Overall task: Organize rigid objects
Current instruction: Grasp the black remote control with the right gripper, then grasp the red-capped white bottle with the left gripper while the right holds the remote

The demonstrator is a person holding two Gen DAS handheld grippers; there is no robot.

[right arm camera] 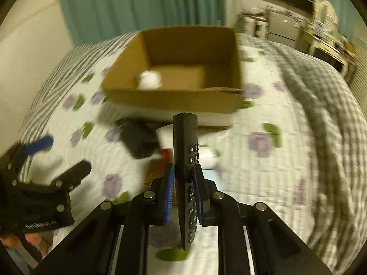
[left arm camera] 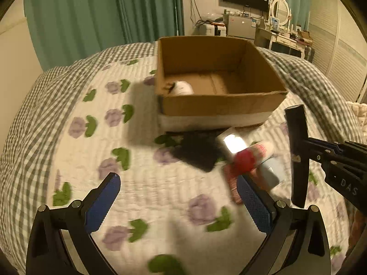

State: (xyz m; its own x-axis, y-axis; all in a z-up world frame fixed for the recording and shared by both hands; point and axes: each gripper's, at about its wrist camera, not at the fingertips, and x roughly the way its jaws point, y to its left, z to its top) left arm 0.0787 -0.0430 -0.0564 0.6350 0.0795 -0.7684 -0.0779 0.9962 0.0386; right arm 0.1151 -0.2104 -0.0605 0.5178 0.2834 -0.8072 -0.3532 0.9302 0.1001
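Observation:
An open cardboard box point(left arm camera: 220, 105) point(right arm camera: 174, 98) sits on the flowered quilt, with a white object point(left arm camera: 182, 88) point(right arm camera: 150, 80) inside at its near left. My right gripper point(right arm camera: 183, 174) is shut on a black remote control point(right arm camera: 185, 160), held upright above the quilt; the remote also shows in the left wrist view point(left arm camera: 298, 155). My left gripper point(left arm camera: 176, 183) is open and empty above the quilt. In front of the box lie a black object point(left arm camera: 197, 149) point(right arm camera: 140, 141), a shiny white box point(left arm camera: 232, 142), a red-capped item point(left arm camera: 246, 160) and a pale blue item point(left arm camera: 271, 171).
The quilt point(left arm camera: 137, 183) has a grey checked border point(left arm camera: 34, 114) that falls off at the bed's edges. Green curtains point(left arm camera: 91, 11) hang behind. A dresser with a mirror point(left arm camera: 281, 6), a screen and appliances stand at the far right.

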